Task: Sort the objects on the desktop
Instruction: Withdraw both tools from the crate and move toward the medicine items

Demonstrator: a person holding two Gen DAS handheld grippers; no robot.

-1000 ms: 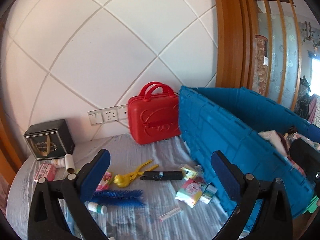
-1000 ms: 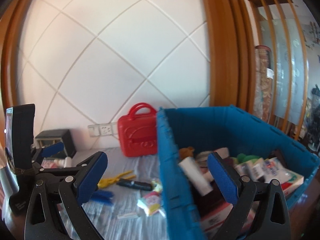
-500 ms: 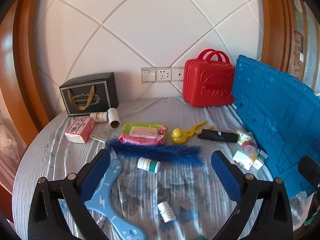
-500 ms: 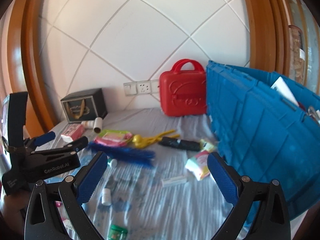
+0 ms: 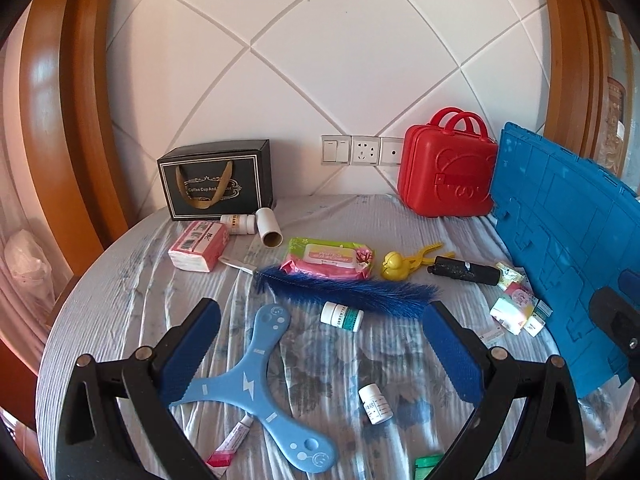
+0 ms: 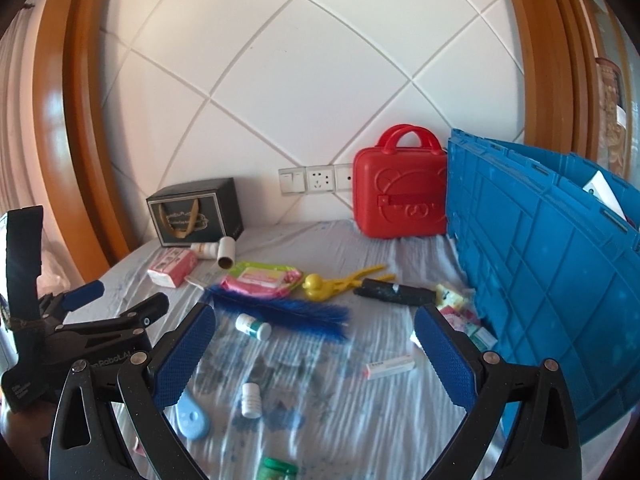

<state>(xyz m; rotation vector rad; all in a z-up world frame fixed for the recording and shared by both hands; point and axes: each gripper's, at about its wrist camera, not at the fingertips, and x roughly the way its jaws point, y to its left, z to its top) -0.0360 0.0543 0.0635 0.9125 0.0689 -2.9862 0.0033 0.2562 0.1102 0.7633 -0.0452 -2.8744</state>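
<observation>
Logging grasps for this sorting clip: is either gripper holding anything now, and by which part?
Nothing is held. The left gripper and the right gripper are both open and empty above the table's scattered items.

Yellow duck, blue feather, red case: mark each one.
yellow duck [image 5: 393, 265], left wrist view, on its body.
blue feather [image 5: 352, 288], left wrist view, mid-length of the vane.
red case [image 6: 402, 204], right wrist view, on its front face.
</observation>
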